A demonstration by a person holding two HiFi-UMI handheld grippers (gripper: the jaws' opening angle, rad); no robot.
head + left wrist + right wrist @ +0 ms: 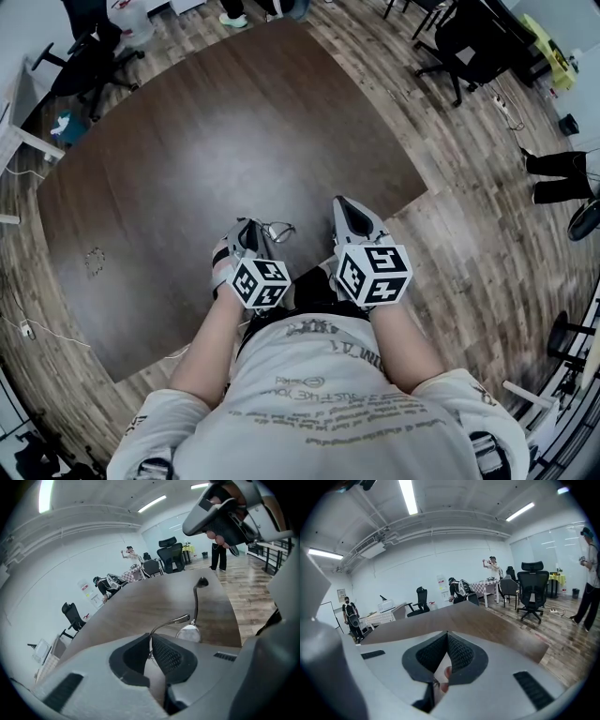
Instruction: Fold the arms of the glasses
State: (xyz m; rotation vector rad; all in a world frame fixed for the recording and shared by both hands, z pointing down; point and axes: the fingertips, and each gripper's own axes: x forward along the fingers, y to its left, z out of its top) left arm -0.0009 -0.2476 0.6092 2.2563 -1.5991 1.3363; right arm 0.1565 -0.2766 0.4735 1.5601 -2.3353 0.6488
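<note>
The left gripper (151,644) is clamped on the rim of the thin wire-framed metal glasses (189,633), held just above the dark brown wooden table (154,597) at its near edge, with one arm (196,599) standing unfolded. The right gripper (446,641) is closed and empty, beside the glasses at that same edge.

Risk: pushing the arm may twist the thin wire out of the pads. The tabletop beyond gives ample room, but the near edge is close.

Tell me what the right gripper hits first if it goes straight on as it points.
The right gripper would probably meet the brown table first; nothing else shows in its line, though depth is unclear.
</note>
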